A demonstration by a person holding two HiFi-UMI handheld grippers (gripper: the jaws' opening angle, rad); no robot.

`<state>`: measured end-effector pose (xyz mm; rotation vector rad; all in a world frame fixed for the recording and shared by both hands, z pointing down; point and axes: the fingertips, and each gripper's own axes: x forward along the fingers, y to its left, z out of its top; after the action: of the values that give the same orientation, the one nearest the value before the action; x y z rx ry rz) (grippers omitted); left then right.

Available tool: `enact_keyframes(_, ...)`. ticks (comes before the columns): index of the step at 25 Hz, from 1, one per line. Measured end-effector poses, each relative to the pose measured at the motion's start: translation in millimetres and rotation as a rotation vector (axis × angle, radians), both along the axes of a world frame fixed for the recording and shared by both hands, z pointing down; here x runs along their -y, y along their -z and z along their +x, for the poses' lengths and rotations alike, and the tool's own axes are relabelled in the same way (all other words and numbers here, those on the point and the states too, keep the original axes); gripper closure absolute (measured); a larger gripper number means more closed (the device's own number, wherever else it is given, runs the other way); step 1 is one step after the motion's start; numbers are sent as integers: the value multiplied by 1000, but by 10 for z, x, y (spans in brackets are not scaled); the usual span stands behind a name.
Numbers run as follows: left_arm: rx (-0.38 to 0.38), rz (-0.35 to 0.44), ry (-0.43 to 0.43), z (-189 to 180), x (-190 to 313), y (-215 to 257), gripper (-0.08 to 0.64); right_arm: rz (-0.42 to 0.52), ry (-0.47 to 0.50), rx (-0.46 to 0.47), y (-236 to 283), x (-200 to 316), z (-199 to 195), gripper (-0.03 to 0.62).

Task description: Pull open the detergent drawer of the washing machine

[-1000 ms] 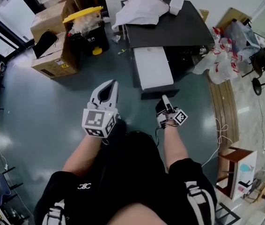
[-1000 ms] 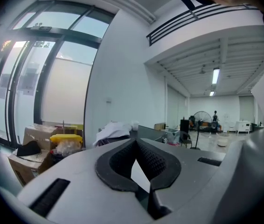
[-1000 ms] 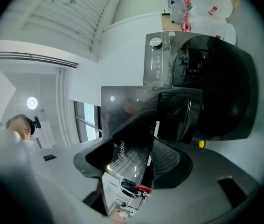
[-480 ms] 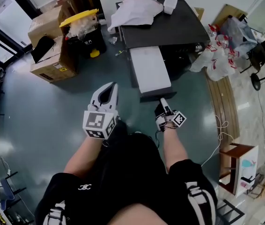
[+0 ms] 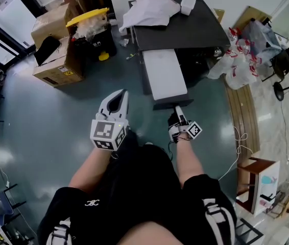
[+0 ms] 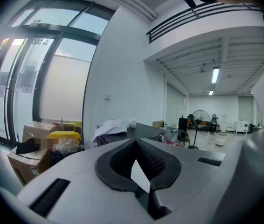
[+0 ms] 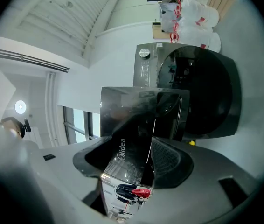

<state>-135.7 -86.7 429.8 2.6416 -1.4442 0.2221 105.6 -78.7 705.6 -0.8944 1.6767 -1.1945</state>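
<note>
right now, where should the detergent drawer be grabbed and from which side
Grip the dark glossy front panel of the detergent drawer, coming straight from the front, the side facing the person. The drawer sticks out lengthwise from the washing machine, so the panel is its free end, and it looks thin enough to pinch between two jaws. The right gripper is closed on it there.

you are in a big open work hall: tall windows, a mezzanine overhead, and a bare green floor where the washer stands loose among cardboard boxes, plastic bags and a fan.
</note>
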Motion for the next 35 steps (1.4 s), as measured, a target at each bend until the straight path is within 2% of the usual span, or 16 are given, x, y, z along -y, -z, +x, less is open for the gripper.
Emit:
enact_keyframes(5, -7, -5, -5, 48, 62, 18, 563, -60, 13, -51, -57, -22, -18, 345)
enact_keyframes(10, -36, -9, -22, 163, 98, 76, 563, -133, 69, -198, -54, -129, -70, 350)
enact_keyframes(12, -42, -9, -35, 218, 121, 91, 563, -139, 80, -265, -1, -173, -71, 382)
enact_keyframes(14, -49, -8, -47, 263, 144, 106, 563, -152, 64, -352, 47, -229, 8, 391)
enact_keyframes(17, -64, -10, -59, 331, 203, 120, 563, -228, 16, -469, 110, -316, 166, 422)
enact_keyframes(21, -88, -24, -77, 453, 218, 121, 563, -179, -51, -561, 573, -306, 259, 499)
enact_keyframes(24, -97, -26, -98, 546, 195, 143, 563, -136, -156, -708, 1050, -260, 463, 554)
enact_keyframes(27, -98, -21, -115, 641, 180, 186, 563, -60, -254, -908, 1673, -179, 621, 589)
enact_keyframes(32, -87, -11, -143, 822, 184, 230, 563, 37, -450, -1284, 2646, -139, 770, 592)
enact_keyframes(35, -80, -3, -161, 890, 178, 253, 563, 63, -587, -1438, 3076, -222, 785, 592)
